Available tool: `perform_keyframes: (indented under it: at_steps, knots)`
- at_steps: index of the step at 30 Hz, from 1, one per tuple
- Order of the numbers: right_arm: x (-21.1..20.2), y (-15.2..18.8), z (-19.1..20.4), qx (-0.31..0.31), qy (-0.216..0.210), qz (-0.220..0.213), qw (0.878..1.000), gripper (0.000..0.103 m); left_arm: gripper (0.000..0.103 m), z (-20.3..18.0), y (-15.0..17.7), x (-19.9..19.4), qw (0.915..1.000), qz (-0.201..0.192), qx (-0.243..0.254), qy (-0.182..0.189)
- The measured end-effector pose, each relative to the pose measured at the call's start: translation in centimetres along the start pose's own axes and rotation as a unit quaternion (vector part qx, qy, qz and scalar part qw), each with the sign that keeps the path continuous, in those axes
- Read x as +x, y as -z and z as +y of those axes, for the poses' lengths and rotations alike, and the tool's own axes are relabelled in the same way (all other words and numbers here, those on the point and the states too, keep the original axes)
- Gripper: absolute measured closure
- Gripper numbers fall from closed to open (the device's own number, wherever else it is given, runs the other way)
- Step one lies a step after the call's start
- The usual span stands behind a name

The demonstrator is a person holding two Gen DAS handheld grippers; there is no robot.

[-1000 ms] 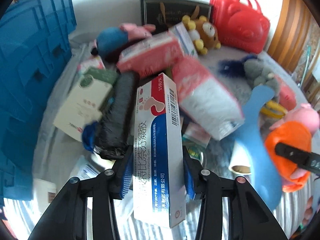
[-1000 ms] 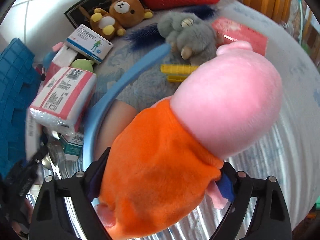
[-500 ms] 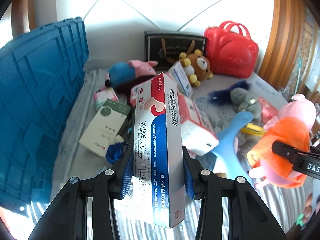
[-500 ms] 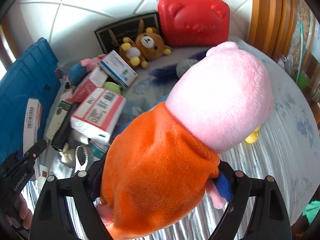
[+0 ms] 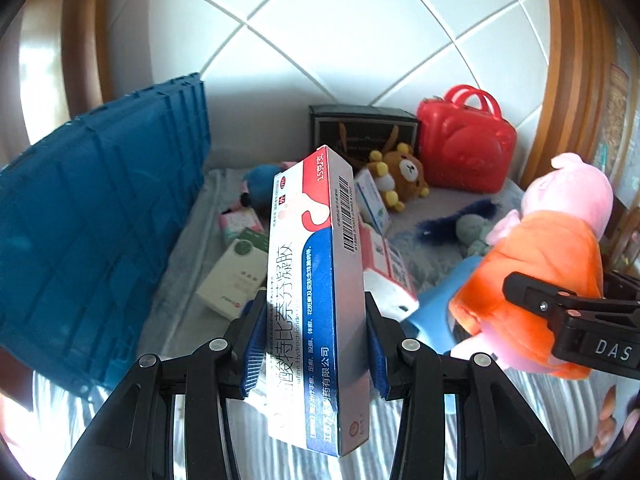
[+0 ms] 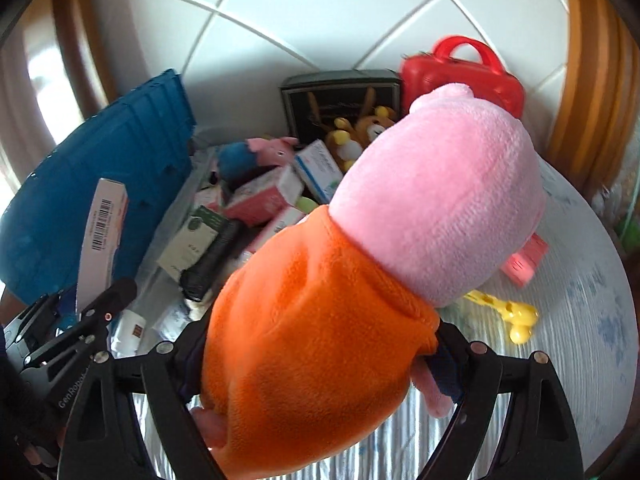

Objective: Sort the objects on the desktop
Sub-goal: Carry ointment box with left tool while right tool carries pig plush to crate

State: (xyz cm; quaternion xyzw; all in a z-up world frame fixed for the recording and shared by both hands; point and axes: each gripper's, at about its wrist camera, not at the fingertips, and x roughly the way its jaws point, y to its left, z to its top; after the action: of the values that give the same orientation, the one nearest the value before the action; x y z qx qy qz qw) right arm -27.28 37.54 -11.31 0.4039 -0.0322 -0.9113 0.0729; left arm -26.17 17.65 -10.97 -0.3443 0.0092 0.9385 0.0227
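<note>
My left gripper point(image 5: 316, 344) is shut on a long medicine box point(image 5: 316, 292), silver with red and blue print, held upright above the table. The right gripper point(image 6: 320, 356) is shut on a pink pig plush in an orange dress point(image 6: 360, 280), which fills most of the right wrist view. That same plush point(image 5: 548, 264) and the right gripper's black finger point(image 5: 560, 308) show at the right of the left wrist view. In the right wrist view the medicine box point(image 6: 100, 236) and the left gripper's black finger point(image 6: 100, 308) stand at the far left.
A blue crate point(image 5: 92, 232) stands at the left. A red bear-shaped case point(image 5: 464, 152), a black box point(image 5: 360, 132), a brown bear plush point(image 5: 400, 172), a blue-and-pink plush point(image 6: 256, 156), several small cartons point(image 5: 236, 276) and a yellow toy point(image 6: 512, 316) lie on the striped cloth point(image 6: 580, 340).
Both grippers have risen with their loads, so the clutter now lies farther below and more of the tiled wall shows. The right gripper has rolled, tilting the plush.
</note>
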Motion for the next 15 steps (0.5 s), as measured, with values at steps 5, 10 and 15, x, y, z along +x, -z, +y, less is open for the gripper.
perform_keyframes:
  at_steps: [5,10,15]
  knots:
    - [-0.8,-1.3,3.4,-0.037,-0.04,-0.017,0.998,0.015,0.061,1.7,-0.2,-2.3,0.9991,-0.016,-0.015,-0.035]
    - [-2.7,-3.0,7.9,-0.072,-0.064,-0.048,0.994,0.015,0.061,4.6,-1.4,-5.7,0.9962,-0.059,-0.03,-0.057]
    - [-6.1,-5.5,13.5,-0.095,-0.078,-0.105,0.987,0.015,0.061,8.9,-4.2,-10.0,0.9892,-0.122,-0.036,-0.074]
